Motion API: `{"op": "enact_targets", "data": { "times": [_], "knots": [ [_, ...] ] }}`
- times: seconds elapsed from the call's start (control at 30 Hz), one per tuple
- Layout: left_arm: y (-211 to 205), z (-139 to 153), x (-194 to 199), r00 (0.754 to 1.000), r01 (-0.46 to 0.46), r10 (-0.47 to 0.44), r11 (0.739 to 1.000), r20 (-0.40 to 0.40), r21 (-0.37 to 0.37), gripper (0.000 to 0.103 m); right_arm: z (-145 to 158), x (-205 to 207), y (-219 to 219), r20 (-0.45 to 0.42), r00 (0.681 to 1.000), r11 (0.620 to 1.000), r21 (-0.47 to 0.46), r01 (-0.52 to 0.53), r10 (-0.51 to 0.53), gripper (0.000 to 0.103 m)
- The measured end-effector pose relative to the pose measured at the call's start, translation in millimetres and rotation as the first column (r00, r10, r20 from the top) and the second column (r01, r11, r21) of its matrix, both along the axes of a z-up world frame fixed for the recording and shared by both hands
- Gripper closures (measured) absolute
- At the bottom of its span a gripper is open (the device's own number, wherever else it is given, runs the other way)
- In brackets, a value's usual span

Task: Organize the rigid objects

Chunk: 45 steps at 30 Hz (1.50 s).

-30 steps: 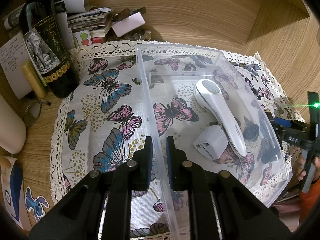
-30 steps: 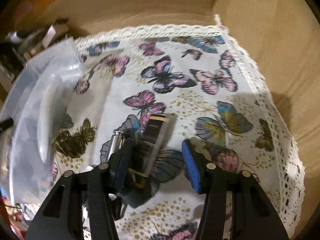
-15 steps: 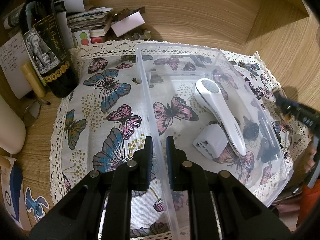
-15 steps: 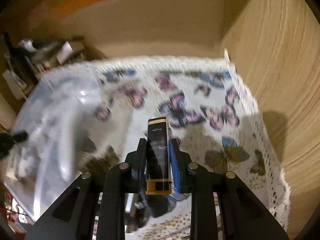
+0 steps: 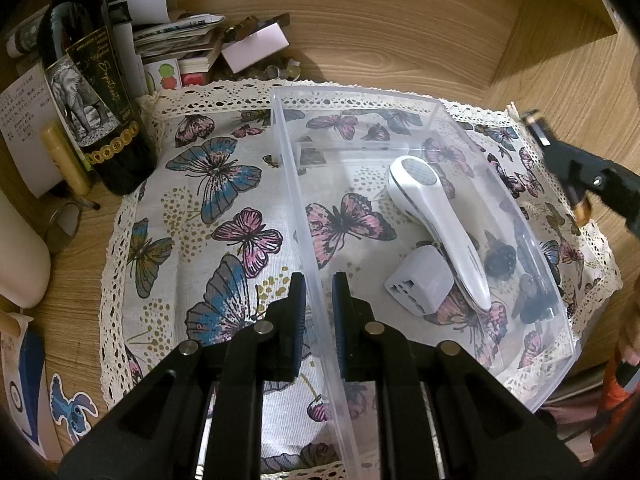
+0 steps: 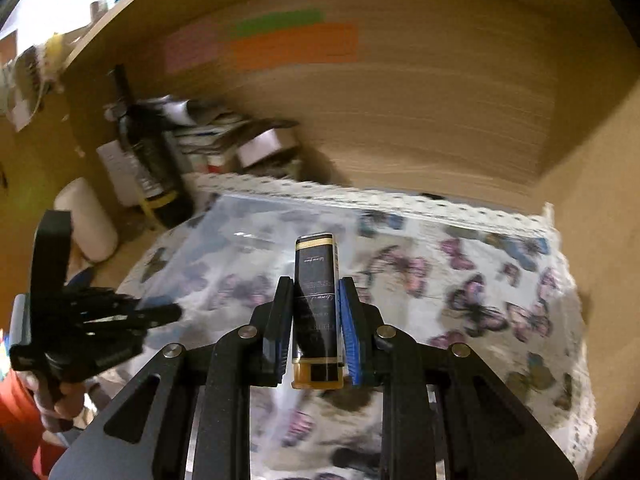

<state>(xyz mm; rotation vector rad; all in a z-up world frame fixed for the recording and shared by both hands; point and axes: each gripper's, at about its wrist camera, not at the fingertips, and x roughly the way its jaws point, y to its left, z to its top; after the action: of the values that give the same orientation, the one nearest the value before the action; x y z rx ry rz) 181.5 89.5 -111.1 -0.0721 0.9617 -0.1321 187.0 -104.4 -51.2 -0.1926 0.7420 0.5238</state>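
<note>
Black rectangular bottle with gold bands (image 6: 317, 304) sits clamped upright in right gripper (image 6: 316, 316), jaws just closed onto it, above butterfly-print cloth (image 6: 480, 300). Left gripper (image 5: 319, 320) pinches near wall of clear plastic bin (image 5: 296, 216), nearly shut; white handheld device (image 5: 436, 224) and grey plug adapter (image 5: 418, 280) lie inside.

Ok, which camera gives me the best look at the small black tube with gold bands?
The right wrist view: the black tube with gold bands sits centred, clamped between the right gripper's pads. The left wrist view catches only its ends at the right edge.
</note>
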Motion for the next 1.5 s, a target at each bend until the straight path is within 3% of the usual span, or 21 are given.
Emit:
{"op": "enact_targets", "data": {
  "times": [0.3,0.7,0.93,1.2,1.5],
  "knots": [
    [0.3,-0.8,-0.5,1.000,0.004,-0.004,1.000,0.001,0.001,0.090,-34.9,1.5,46.6,-0.093,0.990,0.992,-0.069,-0.109,0.102,0.082],
    [0.1,-1.1,-0.7,1.000,0.005,-0.005,1.000,0.003,0.001,0.090,-52.6,18.9,47.4,-0.154,0.986,0.991,-0.115,-0.074,0.056,0.082],
    [-0.1,-1.1,-0.9,1.000,0.005,-0.005,1.000,0.003,0.001,0.090,-26.6,4.5,31.6,-0.067,0.997,0.993,-0.105,-0.046,0.039,0.074],
    [-0.7,-1.3,-0.9,1.000,0.010,-0.010,1.000,0.009,0.001,0.090,-3.5,-8.1,-14.0,0.004,0.997,0.993,-0.094,0.077,-0.077,0.062],
    [-0.1,-1.2,-1.9,1.000,0.013,-0.013,1.000,0.011,0.000,0.090,-22.0,-6.4,-71.5,-0.051,0.971,0.965,-0.129,0.226,-0.234,0.060]
  ]
}}
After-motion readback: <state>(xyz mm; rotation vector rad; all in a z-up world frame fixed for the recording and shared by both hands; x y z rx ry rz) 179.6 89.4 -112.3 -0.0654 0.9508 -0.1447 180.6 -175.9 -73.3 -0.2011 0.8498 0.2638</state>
